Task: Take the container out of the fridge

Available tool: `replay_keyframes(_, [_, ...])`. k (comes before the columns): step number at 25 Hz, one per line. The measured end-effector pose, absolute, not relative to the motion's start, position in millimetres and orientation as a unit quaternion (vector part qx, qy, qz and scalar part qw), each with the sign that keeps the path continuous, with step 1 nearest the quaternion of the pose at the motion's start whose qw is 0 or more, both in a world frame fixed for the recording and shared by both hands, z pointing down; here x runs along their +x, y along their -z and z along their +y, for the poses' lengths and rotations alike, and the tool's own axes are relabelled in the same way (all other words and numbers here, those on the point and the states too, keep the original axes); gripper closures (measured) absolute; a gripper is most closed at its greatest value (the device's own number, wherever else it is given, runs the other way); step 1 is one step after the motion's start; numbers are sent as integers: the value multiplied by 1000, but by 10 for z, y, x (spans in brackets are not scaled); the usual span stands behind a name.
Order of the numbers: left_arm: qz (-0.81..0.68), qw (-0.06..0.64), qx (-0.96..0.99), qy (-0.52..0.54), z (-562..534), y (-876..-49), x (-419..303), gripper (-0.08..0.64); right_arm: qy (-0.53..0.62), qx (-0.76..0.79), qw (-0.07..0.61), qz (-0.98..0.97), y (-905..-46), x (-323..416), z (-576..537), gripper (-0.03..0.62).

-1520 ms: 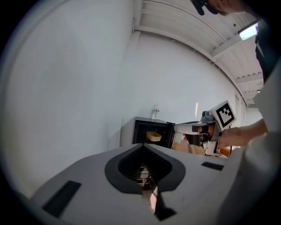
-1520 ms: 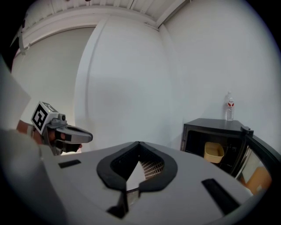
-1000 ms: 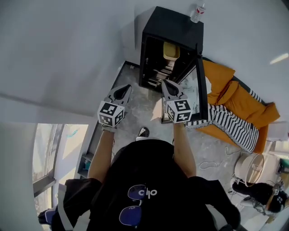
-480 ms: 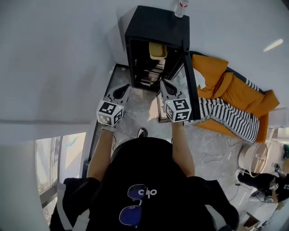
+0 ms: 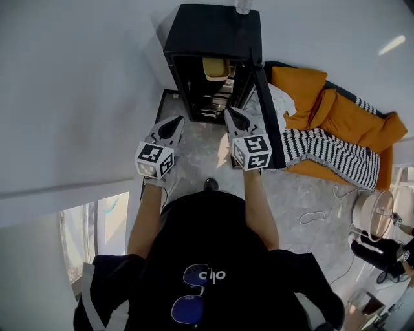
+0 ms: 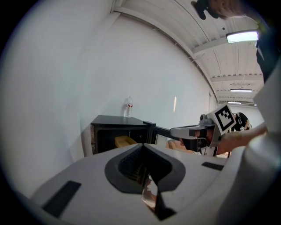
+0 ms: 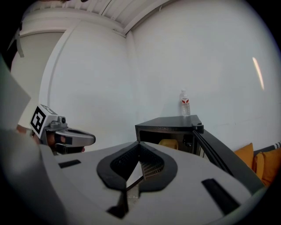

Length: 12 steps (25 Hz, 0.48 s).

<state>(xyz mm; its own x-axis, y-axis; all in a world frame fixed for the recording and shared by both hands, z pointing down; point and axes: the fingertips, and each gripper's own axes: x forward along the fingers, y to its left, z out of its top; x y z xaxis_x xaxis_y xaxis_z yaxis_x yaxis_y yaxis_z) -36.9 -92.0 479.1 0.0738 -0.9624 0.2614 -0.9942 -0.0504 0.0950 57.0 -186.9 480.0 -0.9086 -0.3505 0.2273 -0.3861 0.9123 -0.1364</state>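
Note:
A small black fridge (image 5: pixel 213 32) stands on the floor against the white wall, its door (image 5: pixel 266 110) swung open to the right. A yellow container (image 5: pixel 215 68) sits on an upper shelf inside, and it also shows in the left gripper view as the container (image 6: pixel 124 140) and in the right gripper view as the container (image 7: pixel 169 143). My left gripper (image 5: pixel 176 121) and right gripper (image 5: pixel 229 113) hover side by side in front of the opening, short of the fridge. Both are shut and hold nothing. In their own views, the left gripper (image 6: pixel 142 146) and right gripper (image 7: pixel 139 144) point at the fridge.
A water bottle (image 5: pixel 243 6) stands on top of the fridge. An orange sofa (image 5: pixel 336 116) with a striped blanket (image 5: pixel 330 155) lies right of the door. A cable (image 5: pixel 317 213) and a round basket (image 5: pixel 375 213) are on the floor at right. A window (image 5: pixel 97 220) is at lower left.
The fridge has slid left and upward in the head view. Both grippers stay shut and empty, side by side, still pointing at the opening.

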Motion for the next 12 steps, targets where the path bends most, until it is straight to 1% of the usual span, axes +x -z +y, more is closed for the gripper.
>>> replay_keyframes(7, [-663, 131, 734, -65, -1089, -4832, -388, 561, -104, 214, 103, -966, -4917, 637, -1959, 586])
replay_keyframes(12, [-639, 126, 756, -63, -1298, -4873, -541, 561, -105, 249, 105, -957, -4961, 586, -2118, 586])
